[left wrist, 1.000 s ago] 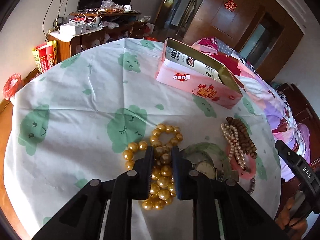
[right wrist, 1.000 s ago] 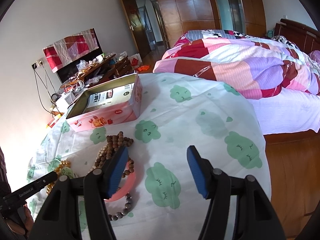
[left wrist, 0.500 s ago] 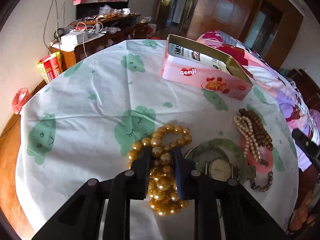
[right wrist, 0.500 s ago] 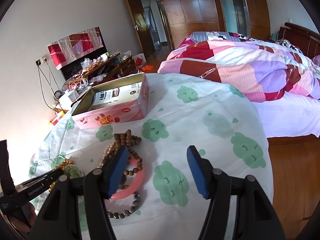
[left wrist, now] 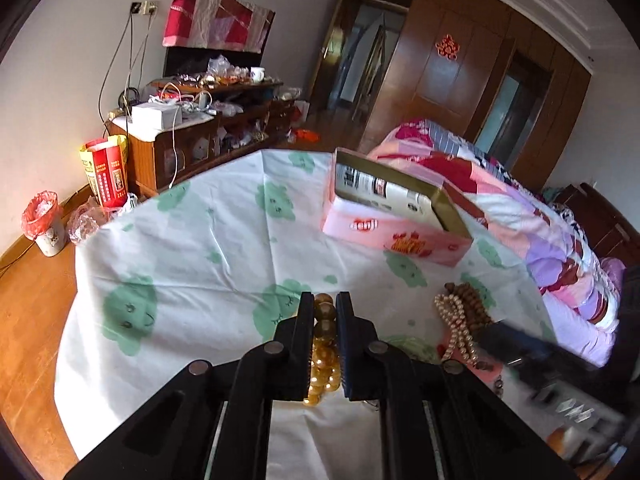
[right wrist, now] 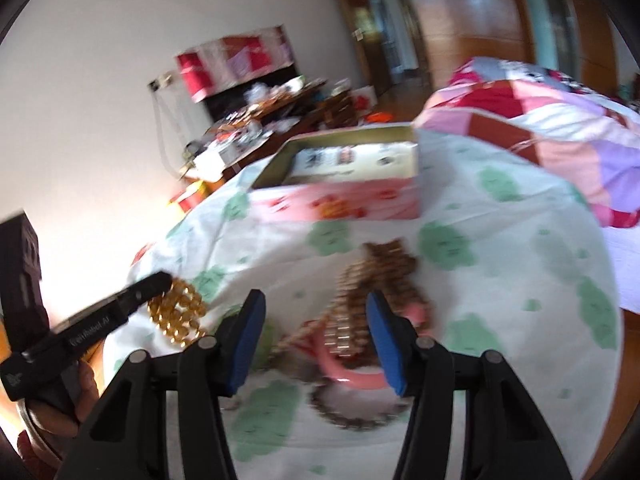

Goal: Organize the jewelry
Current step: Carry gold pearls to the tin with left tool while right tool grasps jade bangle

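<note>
right view motion-blurred, bracelet pile (right wrist: pixel 372 312) smeared | left gripper (left wrist: pixel 325 312) just closed, clamped on gold bead string (left wrist: pixel 323 344), big glossy amber beads, 6 o'clock | right gripper (right wrist: pixel 316 320) half open, closing, grips nothing, over pile

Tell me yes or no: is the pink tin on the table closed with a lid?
No, the pink tin stands open, its gold inner rim and printed lining showing from above.

Table (left wrist: pixel 192 248): covered by a white cloth printed with green clouds. Wooden cabinet (left wrist: pixel 200 140): set against the wall, its top cluttered, a white box (left wrist: pixel 156 116) included. Red paper bag (left wrist: pixel 105 178) and lined bin (left wrist: pixel 42 222): placed on the floor. Bed with patchwork quilt (left wrist: pixel 532 216): seen behind. Wooden wardrobe (left wrist: pixel 448 68): hung with a red knot ornament.
</note>
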A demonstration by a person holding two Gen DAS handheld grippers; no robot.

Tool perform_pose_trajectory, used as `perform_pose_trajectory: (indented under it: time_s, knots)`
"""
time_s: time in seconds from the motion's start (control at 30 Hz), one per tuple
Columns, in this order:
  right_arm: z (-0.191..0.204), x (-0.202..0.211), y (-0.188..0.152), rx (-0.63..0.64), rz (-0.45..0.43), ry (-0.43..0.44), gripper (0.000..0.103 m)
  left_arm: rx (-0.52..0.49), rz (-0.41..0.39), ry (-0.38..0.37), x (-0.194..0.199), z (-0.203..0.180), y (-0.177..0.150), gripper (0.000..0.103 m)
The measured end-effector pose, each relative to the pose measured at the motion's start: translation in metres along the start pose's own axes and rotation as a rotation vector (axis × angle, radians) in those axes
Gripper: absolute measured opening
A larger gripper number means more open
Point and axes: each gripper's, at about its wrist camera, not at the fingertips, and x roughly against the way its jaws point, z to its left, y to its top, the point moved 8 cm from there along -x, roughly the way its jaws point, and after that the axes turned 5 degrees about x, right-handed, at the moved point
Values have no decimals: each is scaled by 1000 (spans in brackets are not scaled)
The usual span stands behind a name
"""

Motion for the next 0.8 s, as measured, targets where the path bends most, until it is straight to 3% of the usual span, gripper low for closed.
perform_pose_trajectory:
  time_s: [0.17,0.3,0.4,0.47,0.6,0.8]
  knots:
    - [31,-36,-13,71,112,51,39,0,-42,0,12,0,12,10]
    - [37,-55,-22,87,182,53,35,1,-37,12,9,3,11,10]
    - [36,-56,-21,80,206,88,14,10,-29,10,6,4,10,10]
    - [34,-55,-20,52,214,113,14,11,-30,10,6,5,10,10]
    - [29,-43,-11,9,161,140,14,9,-37,3,5,4,12,10]
    - [12,-11,33,-60,9,144,14,-14,-76,-31,1,-10,33,10]
